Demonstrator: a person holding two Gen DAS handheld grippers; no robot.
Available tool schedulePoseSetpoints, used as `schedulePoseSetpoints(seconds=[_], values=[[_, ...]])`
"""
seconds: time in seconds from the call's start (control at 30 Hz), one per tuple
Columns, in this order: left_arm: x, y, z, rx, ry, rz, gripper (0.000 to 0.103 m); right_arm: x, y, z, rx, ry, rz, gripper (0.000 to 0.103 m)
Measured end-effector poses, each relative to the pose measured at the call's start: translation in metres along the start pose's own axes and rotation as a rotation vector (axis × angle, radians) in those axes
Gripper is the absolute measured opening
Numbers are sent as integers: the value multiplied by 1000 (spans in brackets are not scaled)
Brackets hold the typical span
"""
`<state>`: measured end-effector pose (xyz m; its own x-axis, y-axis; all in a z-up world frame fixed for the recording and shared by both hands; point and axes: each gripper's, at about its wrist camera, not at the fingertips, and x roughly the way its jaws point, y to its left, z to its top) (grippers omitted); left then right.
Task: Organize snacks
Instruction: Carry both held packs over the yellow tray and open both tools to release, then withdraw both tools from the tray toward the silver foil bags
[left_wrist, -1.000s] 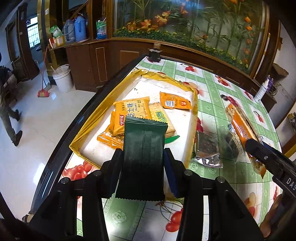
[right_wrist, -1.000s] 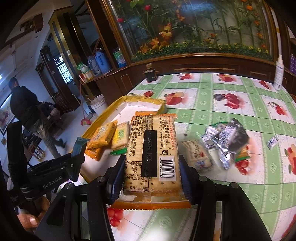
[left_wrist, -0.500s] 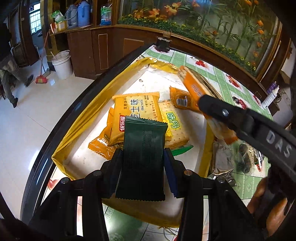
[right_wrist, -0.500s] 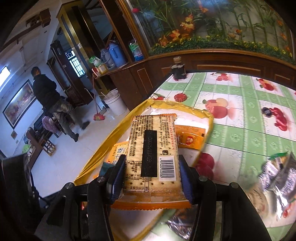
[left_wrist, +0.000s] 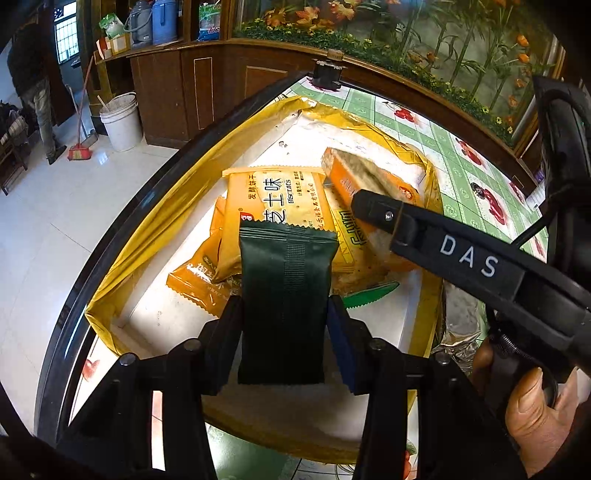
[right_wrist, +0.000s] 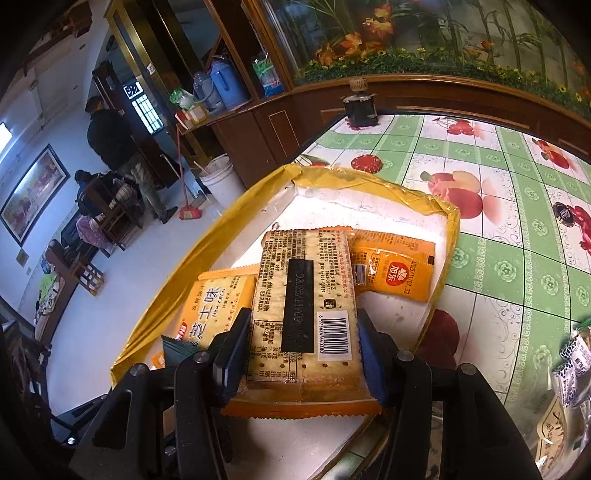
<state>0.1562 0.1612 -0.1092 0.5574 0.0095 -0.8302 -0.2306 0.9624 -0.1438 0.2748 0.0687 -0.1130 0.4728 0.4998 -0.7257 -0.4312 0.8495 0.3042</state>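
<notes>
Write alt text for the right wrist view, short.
The right hand-held gripper holds a long cracker packet, barcode side up, between its blue pads over a yellow-rimmed white tray on a fruit-print tablecloth. In the tray lie a yellow biscuit pack and a small orange sachet.

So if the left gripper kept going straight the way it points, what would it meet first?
Probably the orange cheese biscuit pack lying in the yellow-rimmed tray, just beyond the dark green packet between the left gripper's pads; depth is unclear.
</notes>
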Motion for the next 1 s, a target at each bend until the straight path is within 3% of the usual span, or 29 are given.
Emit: schedulePoseSetpoints(seconds=[0.03, 0.1, 0.17, 0.37, 0.73, 1.0], values=[[0, 1, 0, -10, 3, 4, 61, 0, -1, 0, 6, 0, 3, 57], [-2, 5, 0, -33, -1, -1, 66, -4, -3, 0, 15, -7, 1, 59], [-5, 8, -1, -44, -3, 4, 66, -14, -6, 0, 25, -21, 5, 59], [-16, 1, -4, -33, -33, 42, 67, -61, -20, -6, 55, -96, -23, 76], [-38, -31, -10, 14, -74, 10, 67, -131, -76, -46, 155, -150, -111, 76], [-40, -85, -20, 106, -61, -58, 68, -175, -130, -81, 226, -176, -223, 79]])
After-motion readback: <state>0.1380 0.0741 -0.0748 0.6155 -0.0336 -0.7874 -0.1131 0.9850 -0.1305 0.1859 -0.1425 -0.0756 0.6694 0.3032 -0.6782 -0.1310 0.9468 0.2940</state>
